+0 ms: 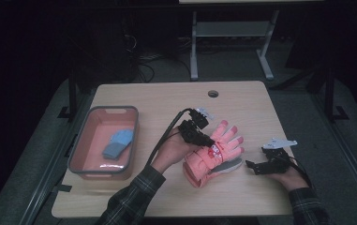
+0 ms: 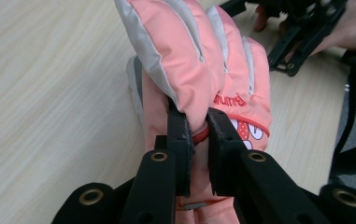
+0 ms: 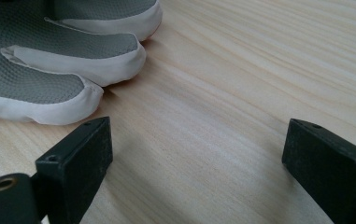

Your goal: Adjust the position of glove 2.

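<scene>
Your left gripper (image 1: 205,139) is clamped on the pink glove (image 1: 216,152), its two black jaws drawn nearly together and pinching a fold of the glove's back. In the left gripper view the pink glove (image 2: 199,70) rises straight up from between the jaws, fingers pointing away from you, with red lettering and a small cartoon patch just beside the right jaw. The glove sits near the middle of the surface (image 1: 176,98), a little toward the right edge, its cuff pointing toward the near edge and its fingers toward the far right corner. Under it lies a grey glove (image 1: 230,165), its palm side peeking out toward your right hand.

Your right gripper (image 1: 256,166) rests near the right edge of the surface, its jaws spread wide with nothing between them but bare wood. In the right gripper view the grey glove (image 3: 49,60) shows its mesh palm and white-edged fingers just beyond the left jaw, close to it but not touching.

Along the left edge of the surface stands a grey-rimmed pink bin (image 1: 83,161). A blue glove (image 1: 119,143) lies inside it, well apart from both of your grippers.
</scene>
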`<state>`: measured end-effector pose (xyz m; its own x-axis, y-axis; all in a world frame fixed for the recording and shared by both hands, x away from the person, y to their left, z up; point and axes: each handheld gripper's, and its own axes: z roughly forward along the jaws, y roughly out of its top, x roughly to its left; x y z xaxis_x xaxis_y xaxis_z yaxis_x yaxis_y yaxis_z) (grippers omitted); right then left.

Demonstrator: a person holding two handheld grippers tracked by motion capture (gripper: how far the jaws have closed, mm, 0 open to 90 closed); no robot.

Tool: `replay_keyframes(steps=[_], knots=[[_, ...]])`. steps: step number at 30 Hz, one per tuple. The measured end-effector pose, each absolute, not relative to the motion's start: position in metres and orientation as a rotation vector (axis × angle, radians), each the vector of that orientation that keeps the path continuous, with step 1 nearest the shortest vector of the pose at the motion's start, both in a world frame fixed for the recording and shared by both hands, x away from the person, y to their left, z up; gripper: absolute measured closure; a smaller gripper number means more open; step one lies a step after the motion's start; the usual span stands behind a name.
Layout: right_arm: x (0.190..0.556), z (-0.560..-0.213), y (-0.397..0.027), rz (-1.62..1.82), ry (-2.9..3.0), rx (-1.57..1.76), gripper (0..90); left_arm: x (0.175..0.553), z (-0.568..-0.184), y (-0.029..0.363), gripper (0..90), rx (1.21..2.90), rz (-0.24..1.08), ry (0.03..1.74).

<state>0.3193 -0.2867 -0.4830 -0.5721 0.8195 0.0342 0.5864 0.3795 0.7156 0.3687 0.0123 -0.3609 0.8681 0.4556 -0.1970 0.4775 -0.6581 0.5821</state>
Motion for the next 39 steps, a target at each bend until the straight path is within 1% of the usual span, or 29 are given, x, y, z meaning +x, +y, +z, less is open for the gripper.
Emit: replay_keyframes(steps=[11,15,18,22,23,24,25,26,27,28,31,33,34,35,36,39], knots=[[0.319,-0.483,-0.287,1.001,2.318,1.228,7.9,0.371,-0.388,0.004,79.8,2.419,-0.058,0.707],[0.319,-0.483,-0.287,1.002,2.318,1.229,7.9,0.369,-0.389,0.002,76.8,2.422,-0.068,0.686],[0.319,-0.483,-0.287,1.001,2.318,1.229,7.9,0.368,-0.385,0.004,68.8,2.409,-0.063,0.668],[0.319,-0.483,-0.287,1.001,2.318,1.229,8.0,0.368,-0.379,0.009,50.8,2.385,-0.043,0.650],[0.319,-0.483,-0.287,1.003,2.322,1.224,8.0,0.368,-0.376,0.012,47.0,2.378,-0.030,0.638],[0.319,-0.483,-0.286,1.006,2.329,1.224,8.2,0.368,-0.373,0.015,45.4,2.379,-0.020,0.621],[0.319,-0.482,-0.286,0.996,2.338,1.222,10.7,0.367,-0.370,0.018,44.1,2.363,-0.014,0.624],[0.319,-0.480,-0.286,0.987,2.349,1.230,15.1,0.367,-0.368,0.021,44.1,2.352,-0.004,0.624],[0.319,-0.477,-0.287,0.983,2.359,1.231,16.4,0.367,-0.365,0.025,44.2,2.336,0.006,0.628],[0.319,-0.475,-0.287,0.985,2.364,1.257,18.4,0.368,-0.362,0.030,46.7,2.328,0.015,0.622],[0.314,-0.466,-0.290,1.017,2.354,1.275,38.1,0.369,-0.358,0.046,67.1,2.320,0.076,0.637],[0.310,-0.458,-0.286,1.046,2.379,1.285,56.2,0.370,-0.361,0.055,81.2,2.342,0.135,0.674],[0.308,-0.456,-0.282,1.049,2.387,1.300,63.0,0.372,-0.364,0.060,85.3,2.344,0.137,0.695],[0.307,-0.453,-0.278,1.049,2.401,1.284,68.9,0.373,-0.369,0.064,88.6,2.347,0.134,0.714],[0.304,-0.452,-0.273,1.046,2.426,1.274,74.9,0.373,-0.374,0.068,89.5,2.351,0.136,0.730],[0.297,-0.451,-0.265,1.025,2.490,1.223,87.1,0.374,-0.393,0.077,89.7,2.362,0.109,0.761]])
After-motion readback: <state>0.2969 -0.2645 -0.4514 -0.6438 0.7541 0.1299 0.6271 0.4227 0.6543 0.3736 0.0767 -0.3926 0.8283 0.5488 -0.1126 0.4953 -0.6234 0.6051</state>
